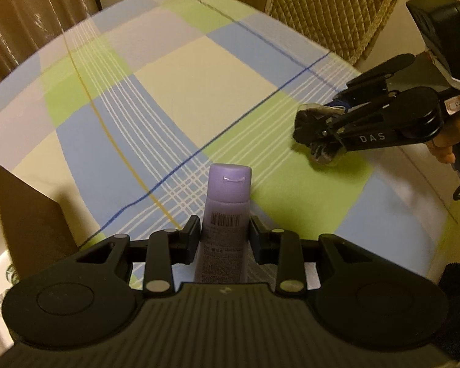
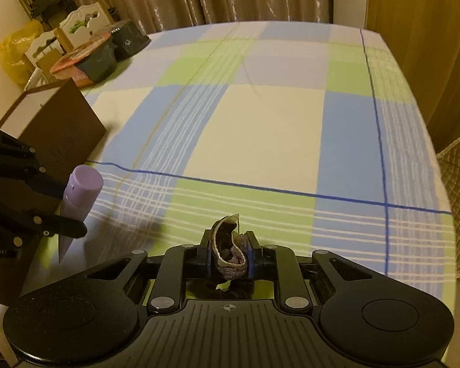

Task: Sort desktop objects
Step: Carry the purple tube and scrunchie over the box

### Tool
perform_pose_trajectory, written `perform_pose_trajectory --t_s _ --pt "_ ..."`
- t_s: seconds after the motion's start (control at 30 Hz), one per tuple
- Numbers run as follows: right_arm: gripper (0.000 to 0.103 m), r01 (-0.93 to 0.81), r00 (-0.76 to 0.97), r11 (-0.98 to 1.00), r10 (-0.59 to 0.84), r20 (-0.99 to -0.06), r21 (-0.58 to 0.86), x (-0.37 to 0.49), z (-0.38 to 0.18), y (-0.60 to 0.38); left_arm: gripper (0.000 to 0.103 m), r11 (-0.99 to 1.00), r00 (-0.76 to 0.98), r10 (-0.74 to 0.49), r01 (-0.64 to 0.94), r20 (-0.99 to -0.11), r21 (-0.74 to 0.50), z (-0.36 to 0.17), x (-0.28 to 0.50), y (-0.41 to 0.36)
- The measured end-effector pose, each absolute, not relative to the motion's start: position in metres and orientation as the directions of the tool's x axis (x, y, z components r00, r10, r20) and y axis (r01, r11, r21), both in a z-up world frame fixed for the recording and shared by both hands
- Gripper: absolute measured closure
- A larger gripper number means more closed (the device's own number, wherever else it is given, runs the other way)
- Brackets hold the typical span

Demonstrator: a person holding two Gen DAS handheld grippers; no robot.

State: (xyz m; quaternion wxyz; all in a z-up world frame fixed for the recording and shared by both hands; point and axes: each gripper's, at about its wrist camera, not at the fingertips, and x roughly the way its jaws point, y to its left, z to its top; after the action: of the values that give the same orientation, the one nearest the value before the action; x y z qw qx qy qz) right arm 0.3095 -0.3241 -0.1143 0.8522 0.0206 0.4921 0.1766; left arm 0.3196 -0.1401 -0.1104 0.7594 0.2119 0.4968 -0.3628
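Clamped between my left gripper (image 1: 224, 239) jaws is one purple tube (image 1: 227, 214), held above the plaid tablecloth (image 1: 199, 92). My right gripper (image 2: 230, 254) jaws pinch one crumpled wrapper (image 2: 230, 254). One brown box (image 2: 55, 128) stands left, beside two black tubs (image 2: 113, 49).

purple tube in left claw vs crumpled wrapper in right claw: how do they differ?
The purple tube is smooth, rigid-looking and lilac, with a barcode; the crumpled wrapper is dark, creased and folded. The tube juts well past the left claw; the wrapper barely clears the right claw. Both are clamped between closed fingers above the checked tablecloth.
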Motion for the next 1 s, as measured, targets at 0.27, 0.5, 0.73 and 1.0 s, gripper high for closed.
perform_pose_trajectory --t_s 0.27,0.5,0.73,1.0 --pt "0.084 -0.31 0.471 0.917 0.379 -0.797 0.252 0.293 -0.076 -0.306 0.074 0.654 0.308 -0.405 0.755 -0.861 -0.037 -0.07 0.297 -0.118" --pt "0.084 -0.382 0.477 0.881 0.445 -0.758 0.277 0.276 -0.04 -0.267 0.074 0.673 0.374 -0.427 0.74 -0.823 -0.013 -0.03 0.27 -0.076" --pt "0.084 -0.489 0.468 0.819 0.536 -0.702 0.3 0.26 -0.008 -0.206 0.074 0.729 0.45 -0.392 0.684 -0.802 0.028 -0.002 0.247 -0.008" --pt "0.084 -0.603 0.421 0.732 0.629 -0.654 0.316 0.246 0.013 -0.129 0.074 0.794 0.505 -0.32 0.605 -0.802 0.064 0.012 0.227 0.073"
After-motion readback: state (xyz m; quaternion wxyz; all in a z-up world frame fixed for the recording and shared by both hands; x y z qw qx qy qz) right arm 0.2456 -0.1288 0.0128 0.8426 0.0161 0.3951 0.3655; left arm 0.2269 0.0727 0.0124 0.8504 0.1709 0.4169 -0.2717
